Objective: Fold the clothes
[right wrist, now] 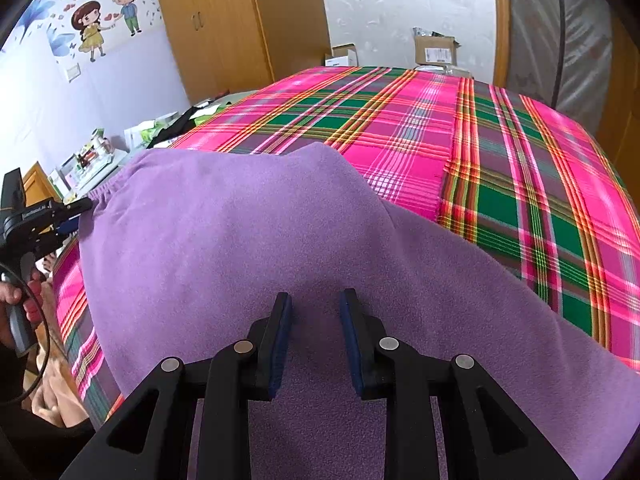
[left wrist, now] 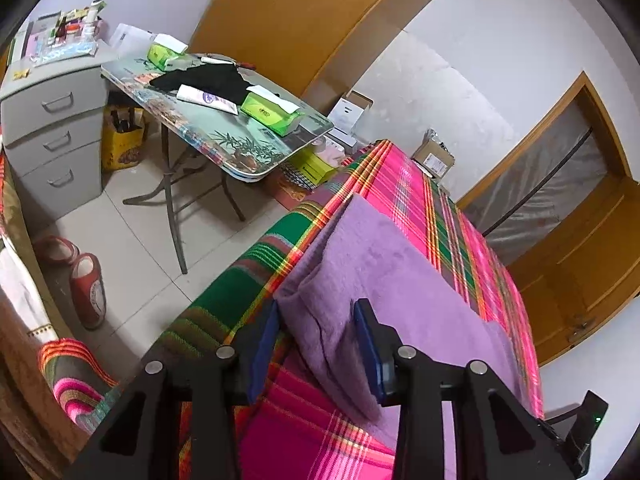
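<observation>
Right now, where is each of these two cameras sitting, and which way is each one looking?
Left wrist: sits on the left gripper, looking along its fingers at the purple garment's edge on the plaid bed cover, with a folding table and grey drawers beyond.
Right wrist: sits on the right gripper, looking down over the garment toward the wardrobe; a hand holding the left gripper shows at the left.
Shared: garment, bed cover, wardrobe, cardboard box.
</observation>
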Demonstrator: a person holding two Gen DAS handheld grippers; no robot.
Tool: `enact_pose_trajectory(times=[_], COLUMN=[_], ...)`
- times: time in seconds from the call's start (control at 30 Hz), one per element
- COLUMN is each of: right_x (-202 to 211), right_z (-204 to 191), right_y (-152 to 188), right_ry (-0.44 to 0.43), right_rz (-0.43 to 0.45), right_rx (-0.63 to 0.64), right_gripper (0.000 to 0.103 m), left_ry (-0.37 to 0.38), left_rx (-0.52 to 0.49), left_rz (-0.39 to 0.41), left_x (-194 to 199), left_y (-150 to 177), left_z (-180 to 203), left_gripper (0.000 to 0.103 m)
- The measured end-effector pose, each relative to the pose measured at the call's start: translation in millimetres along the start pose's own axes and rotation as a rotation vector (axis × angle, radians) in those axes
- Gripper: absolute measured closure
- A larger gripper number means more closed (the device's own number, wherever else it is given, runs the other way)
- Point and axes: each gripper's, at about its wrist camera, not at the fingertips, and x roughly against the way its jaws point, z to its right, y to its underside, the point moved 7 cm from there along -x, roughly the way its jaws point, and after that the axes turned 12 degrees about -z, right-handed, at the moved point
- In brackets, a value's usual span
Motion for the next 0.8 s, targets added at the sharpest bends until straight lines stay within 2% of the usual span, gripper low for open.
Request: enact_pose_trajectory(times=[0.17,0.57,0.67,0.8], right_x=[0.1,0.0,-0.3,-0.2], right_z=[0.1,-0.7,-0.6,0.2], right_y=[-0.2,0.7,0.6,0.2], right_ry=[0.001,0.002,0.003,0.0], right_rz=[0.0,0.001,0.001,0.0], right_rx=[-0.001,0.0,0.001,-0.001], right_gripper=[0.076,0.076,0.076,0.076], left_ry=[0.056,0.067,0.047,-0.024], left_rx=[0.042,0.064,0.052,0.015], left_rz=[-0.009,0.01,0.01,0.015], left_x=[1.2,-2.3,-3.2,-4.3], left_y=[3.2,-5.4,-5.8,-6.0], left_z=[-1.3,-6.3,-4.1,1.7], left_gripper=[0.064,0.068,0.071,0.072])
